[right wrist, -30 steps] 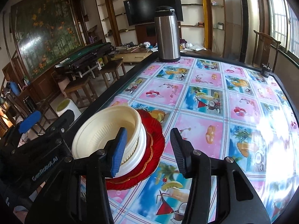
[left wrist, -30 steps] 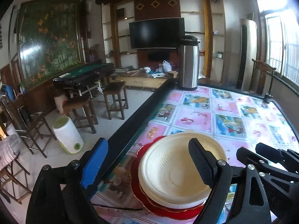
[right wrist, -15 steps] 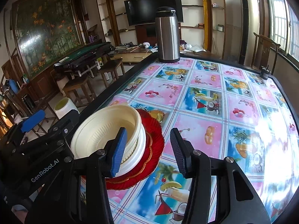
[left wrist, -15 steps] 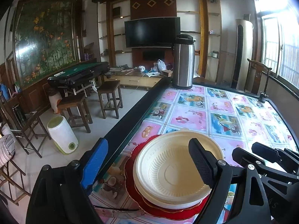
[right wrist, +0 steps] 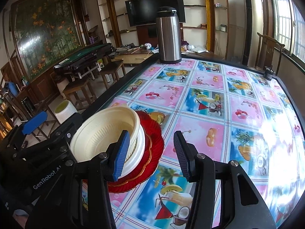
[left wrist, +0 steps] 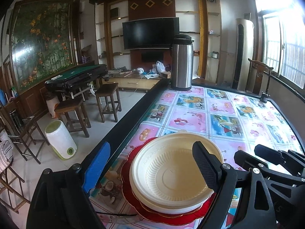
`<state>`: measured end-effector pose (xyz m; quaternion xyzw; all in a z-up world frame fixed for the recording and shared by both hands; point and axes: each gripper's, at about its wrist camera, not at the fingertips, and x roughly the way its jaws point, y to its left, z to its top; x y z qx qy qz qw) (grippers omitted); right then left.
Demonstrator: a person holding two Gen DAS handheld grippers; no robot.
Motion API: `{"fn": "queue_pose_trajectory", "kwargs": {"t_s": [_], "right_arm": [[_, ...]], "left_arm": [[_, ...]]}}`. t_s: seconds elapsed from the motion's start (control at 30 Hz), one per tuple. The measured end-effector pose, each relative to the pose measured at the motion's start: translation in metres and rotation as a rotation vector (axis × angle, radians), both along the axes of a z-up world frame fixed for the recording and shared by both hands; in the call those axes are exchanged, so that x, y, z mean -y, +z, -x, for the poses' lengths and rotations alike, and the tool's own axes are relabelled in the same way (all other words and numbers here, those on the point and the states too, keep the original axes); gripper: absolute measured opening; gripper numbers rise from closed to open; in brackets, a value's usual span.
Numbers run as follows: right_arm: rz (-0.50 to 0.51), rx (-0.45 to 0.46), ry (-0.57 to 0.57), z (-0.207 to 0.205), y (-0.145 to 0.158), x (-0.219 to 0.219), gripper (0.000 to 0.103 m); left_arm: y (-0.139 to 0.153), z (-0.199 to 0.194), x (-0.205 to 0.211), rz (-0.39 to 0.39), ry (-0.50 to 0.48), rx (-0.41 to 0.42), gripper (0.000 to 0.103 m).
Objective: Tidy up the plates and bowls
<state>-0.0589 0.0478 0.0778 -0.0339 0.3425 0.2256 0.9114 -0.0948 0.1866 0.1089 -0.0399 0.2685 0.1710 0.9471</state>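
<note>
My left tongs [left wrist: 150,169] and right tongs [right wrist: 150,152] are both spread, holding nothing. Over the last second I've lifted slightly; the cream bowls [left wrist: 171,173] sit nested on the red plates [right wrist: 152,143], so stacking looks finished. Flowery tablecloth [right wrist: 200,133], steel flask [left wrist: 181,64], stools beyond.

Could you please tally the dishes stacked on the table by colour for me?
Cream bowls: 2, nested
Red plates: 2, as far as the rims show
Total: 4
</note>
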Motion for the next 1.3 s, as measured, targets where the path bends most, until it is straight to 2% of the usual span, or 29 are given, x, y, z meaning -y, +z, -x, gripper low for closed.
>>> {"fn": "queue_pose_trajectory", "kwargs": {"t_s": [0.63, 1.3], "right_arm": [[-0.019, -0.030, -0.018, -0.005, -0.006, 0.022, 0.048], [-0.002, -0.048, -0.018, -0.015, -0.012, 0.019, 0.048]], "left_arm": [[0.007, -0.002, 0.013, -0.033, -0.019, 0.021, 0.088], [0.001, -0.014, 0.012, -0.008, -0.044, -0.024, 0.088]]}}
